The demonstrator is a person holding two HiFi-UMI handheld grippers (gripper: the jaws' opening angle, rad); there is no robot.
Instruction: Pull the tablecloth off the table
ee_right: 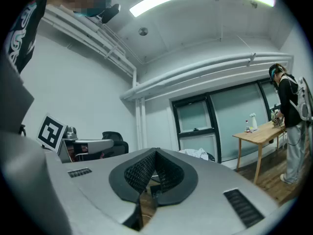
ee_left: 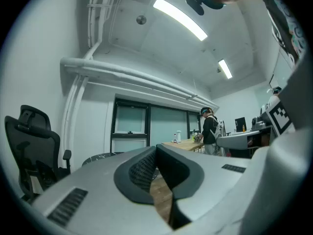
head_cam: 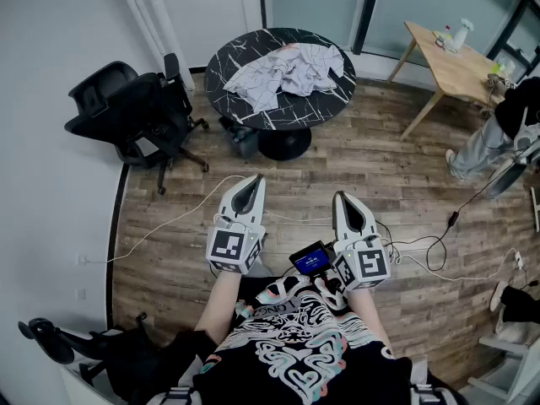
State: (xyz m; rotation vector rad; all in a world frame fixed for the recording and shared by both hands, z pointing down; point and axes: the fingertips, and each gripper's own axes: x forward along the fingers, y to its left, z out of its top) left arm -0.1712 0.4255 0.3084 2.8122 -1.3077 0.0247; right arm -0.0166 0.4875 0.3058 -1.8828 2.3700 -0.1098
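Ahead of the pale grey left gripper [head_cam: 252, 181] and right gripper [head_cam: 342, 197], a whitish, faintly striped tablecloth [head_cam: 287, 72], a black white-veined table [head_cam: 226, 56], and a brown wood-grain floor [head_cam: 354, 163].

Left tool [head_cam: 251, 186] and right tool [head_cam: 347, 202], both closed, empty, side by side.
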